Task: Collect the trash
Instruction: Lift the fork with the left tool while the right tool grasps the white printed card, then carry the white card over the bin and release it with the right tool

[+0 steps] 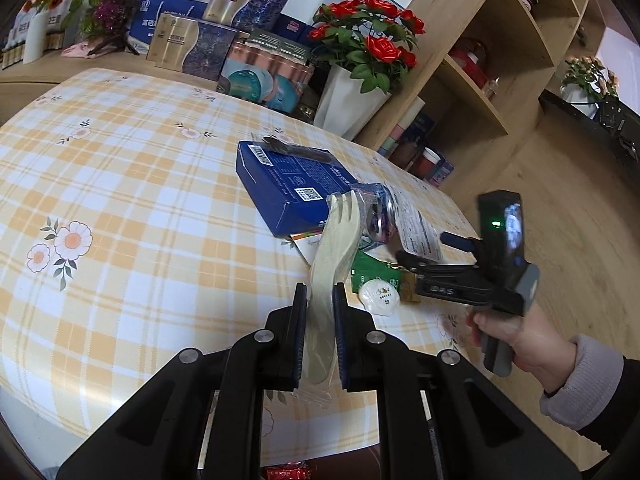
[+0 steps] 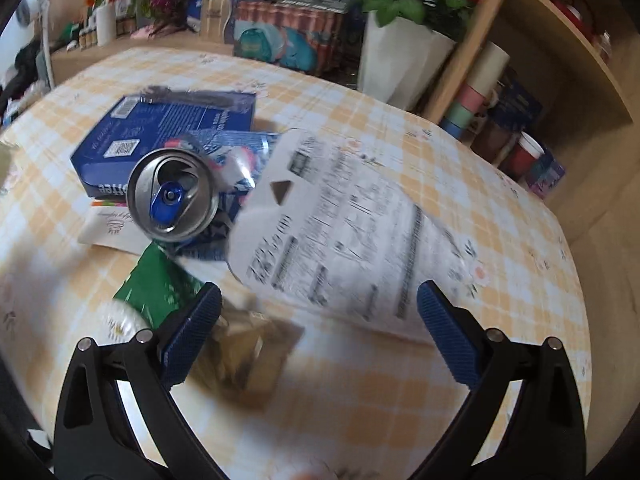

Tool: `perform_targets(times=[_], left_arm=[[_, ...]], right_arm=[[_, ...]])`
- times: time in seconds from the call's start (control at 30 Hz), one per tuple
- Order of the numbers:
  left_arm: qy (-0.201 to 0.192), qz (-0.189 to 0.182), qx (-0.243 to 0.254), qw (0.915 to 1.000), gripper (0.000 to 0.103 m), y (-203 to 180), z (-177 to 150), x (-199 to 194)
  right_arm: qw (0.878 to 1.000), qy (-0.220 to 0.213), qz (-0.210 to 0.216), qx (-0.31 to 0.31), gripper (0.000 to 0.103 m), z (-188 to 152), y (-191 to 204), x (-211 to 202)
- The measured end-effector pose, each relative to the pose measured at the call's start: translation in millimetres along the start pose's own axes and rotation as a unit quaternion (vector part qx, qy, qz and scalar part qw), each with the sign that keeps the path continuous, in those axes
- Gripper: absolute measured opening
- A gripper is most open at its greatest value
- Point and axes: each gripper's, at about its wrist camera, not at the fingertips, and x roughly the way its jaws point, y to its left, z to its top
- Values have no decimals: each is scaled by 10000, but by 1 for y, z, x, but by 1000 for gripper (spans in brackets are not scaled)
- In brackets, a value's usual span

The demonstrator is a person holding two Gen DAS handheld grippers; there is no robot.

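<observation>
left claw (image 1: 320,308) clamped on the wrapped plastic fork (image 1: 334,248), tines pointing away toward the pile | right claw (image 2: 318,312) wide open, holding nothing, right over the trash on the worktop (image 2: 400,392) | printed paper (image 2: 352,232) dead ahead between its jaws, crushed can (image 2: 176,196) off to its left | so right side's nearer, I'd guess paper goes next

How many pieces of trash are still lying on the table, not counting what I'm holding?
6 visible: blue coffee box, crushed can against it, printed white card, green packet, white round lid, gold wrapper. A paper under the box may hide more.
</observation>
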Motion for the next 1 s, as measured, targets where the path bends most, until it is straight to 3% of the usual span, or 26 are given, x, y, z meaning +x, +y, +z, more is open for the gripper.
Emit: perform_targets(times=[0.03, 0.13, 0.2, 0.37, 0.63, 1.0], left_arm=[[-4, 3, 1, 10000, 13, 1, -1, 0], [-25, 88, 118, 9999, 13, 0, -1, 0], [-44, 128, 228, 9996, 13, -1, -1, -1], [-112, 97, 195, 9997, 13, 2, 2, -5], [-142, 32, 200, 9997, 13, -5, 2, -11], [-354, -24, 379, 9987, 13, -32, 12, -46]], right_arm=[[10000, 31, -55, -42, 95, 2, 4, 5], [9992, 58, -332, -212, 71, 8, 10, 13], [9994, 110, -269, -176, 60, 11, 8, 15], [9994, -240, -245, -72, 19, 15, -8, -8], [9955, -878, -105, 343, 6, 23, -54, -67], [9853, -1513, 363, 712, 5, 17, -78, -150]])
